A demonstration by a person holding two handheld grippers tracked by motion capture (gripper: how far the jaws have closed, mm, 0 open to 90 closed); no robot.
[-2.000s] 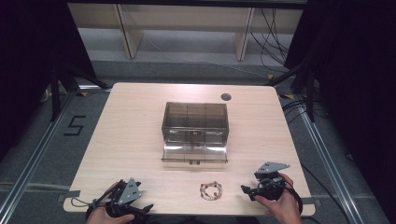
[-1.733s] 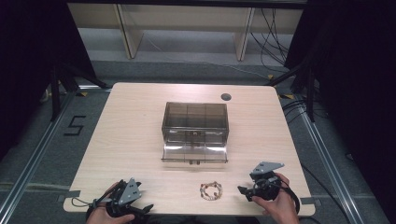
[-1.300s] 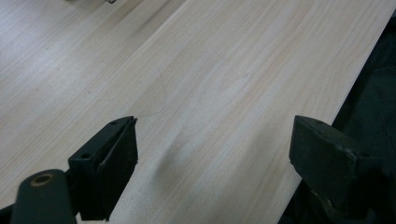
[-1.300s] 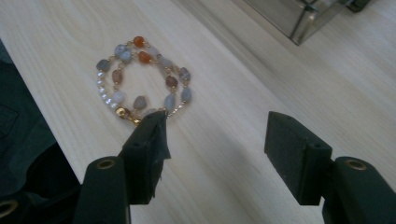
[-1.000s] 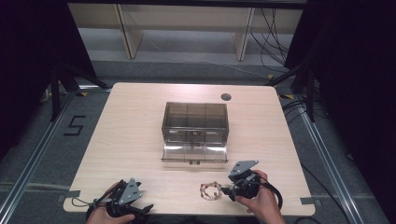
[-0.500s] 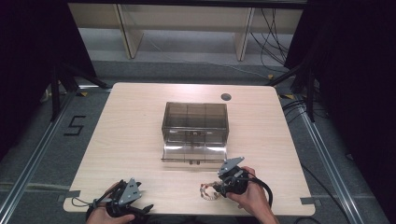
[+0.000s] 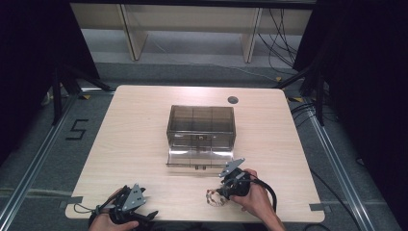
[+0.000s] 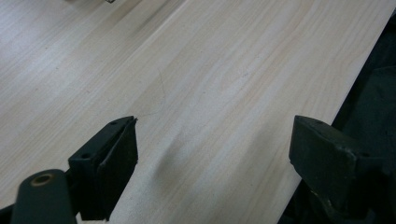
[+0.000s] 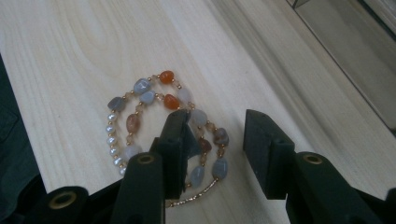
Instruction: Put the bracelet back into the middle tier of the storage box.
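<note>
Bracelet [image 9: 163,126]: lying flat on the tabletop [image 7: 144,125], in front of the clear box [image 7: 200,127], near the front edge; the loops are bunching into a rough oval, its long axis hard to tell.
Right gripper [image 9: 215,140]: hovering over the bracelet, jaws partly apart, one jaw covering some beads.
Left gripper [image 8: 212,149]: sitting at the front-left corner, far from the box, jaws wide apart over bare wood.
Hidden: the box's contents are not readable.

Light wood table [image 7: 144,125], grey floor [image 7: 43,144], dark curtains [image 7: 365,96], pale shelving behind [image 7: 192,19]
</note>
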